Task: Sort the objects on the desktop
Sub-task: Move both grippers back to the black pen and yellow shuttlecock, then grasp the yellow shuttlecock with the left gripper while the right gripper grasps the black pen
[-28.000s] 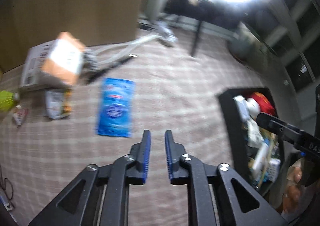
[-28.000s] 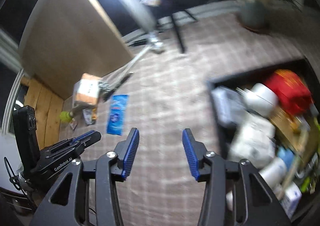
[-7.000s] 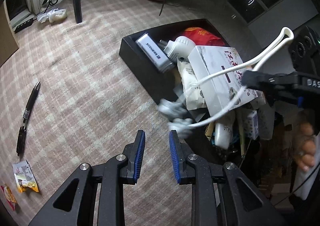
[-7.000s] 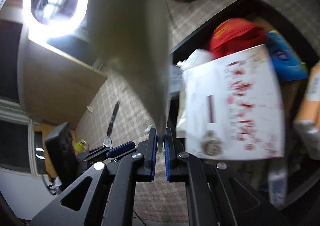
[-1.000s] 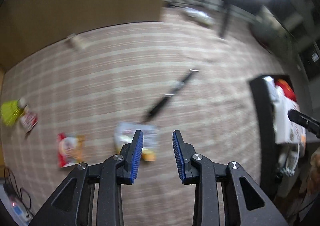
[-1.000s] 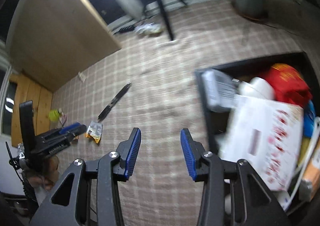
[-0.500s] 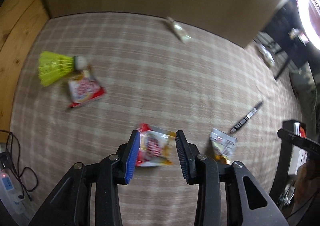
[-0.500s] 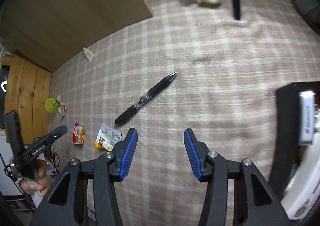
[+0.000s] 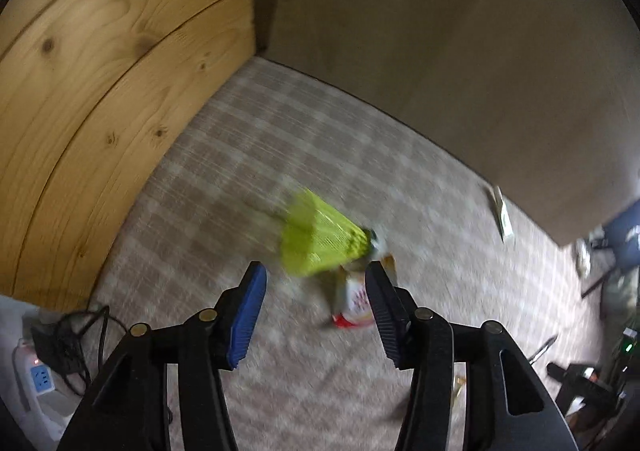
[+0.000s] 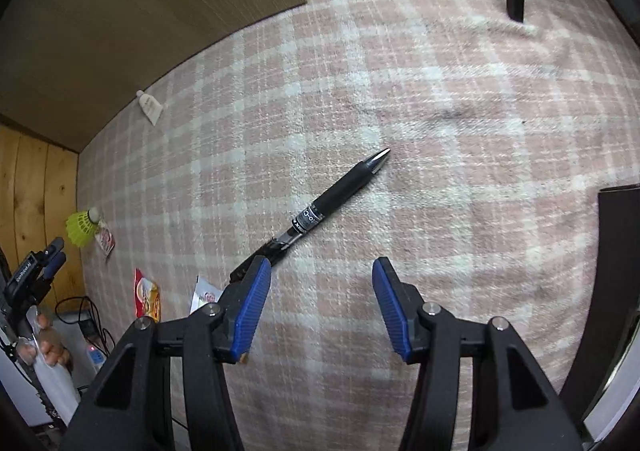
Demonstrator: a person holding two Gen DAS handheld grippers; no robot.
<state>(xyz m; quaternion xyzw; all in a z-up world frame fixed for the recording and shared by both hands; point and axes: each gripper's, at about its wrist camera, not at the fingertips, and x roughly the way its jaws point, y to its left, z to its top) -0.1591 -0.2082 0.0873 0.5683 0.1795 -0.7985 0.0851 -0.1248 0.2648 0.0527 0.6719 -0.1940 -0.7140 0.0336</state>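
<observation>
The checked cloth [image 10: 440, 91] covering the table fills both views, and it is soft, so anything pinched against it may drag a fold up with it. At the right edge of the right wrist view a dark bin [image 10: 616, 251] shows only its wall; that seems to be where things go.

The pen [image 10: 320, 211] lies diagonally at centre, its rear end just beside the left blade of the right claw [image 10: 318, 303]. That claw is widening with nothing between its pads, but the pen sits off to one side, so a straight descent would likely clip or roll it rather than straddle it.

In the left wrist view the left claw [image 9: 314, 311] is also spreading, empty, above the blurred yellow shuttlecock [image 9: 320, 243] and a snack packet [image 9: 356, 303] touching it at lower centre. The risk there is catching both, or crushing the light skirt.

A small tube [image 10: 150, 107] lies at upper left by the board.
</observation>
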